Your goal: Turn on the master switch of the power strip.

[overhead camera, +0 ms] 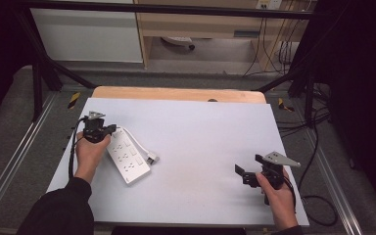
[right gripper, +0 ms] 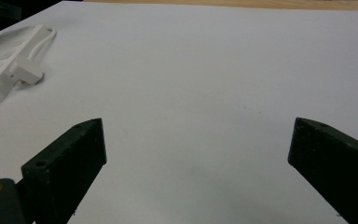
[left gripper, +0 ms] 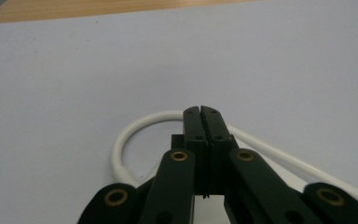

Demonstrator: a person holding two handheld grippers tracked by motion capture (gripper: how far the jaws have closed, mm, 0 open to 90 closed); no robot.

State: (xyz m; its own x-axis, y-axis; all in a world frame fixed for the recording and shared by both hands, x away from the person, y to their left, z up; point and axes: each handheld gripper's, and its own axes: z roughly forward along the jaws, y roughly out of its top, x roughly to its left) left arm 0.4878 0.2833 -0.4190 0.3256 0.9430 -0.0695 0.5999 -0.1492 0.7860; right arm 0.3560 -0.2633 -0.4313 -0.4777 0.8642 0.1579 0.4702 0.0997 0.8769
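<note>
Left gripper view: we note our left gripper (left gripper: 200, 112) fully closed above the white round cable (left gripper: 126, 135), holding nothing; right gripper (right gripper: 198, 140) gapes wide, empty.

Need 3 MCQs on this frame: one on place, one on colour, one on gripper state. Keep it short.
1. Where does the power strip lie on the table?
A. far edge, centre
B. the person's left side, by the left gripper
C. under the right gripper

2. What colour is the power strip's cable?
A. black
B. orange
C. white

3. How do the right gripper's jaws stand?
A. wide apart, nothing between them
B. pressed together
C. clamped on the plug

Key: 1 B, the high view shows the strip beside the left hand. 2 C, the left gripper view shows a white loop past the shut jaws. 3 A, the right gripper view shows bare table between the jaws.
</note>
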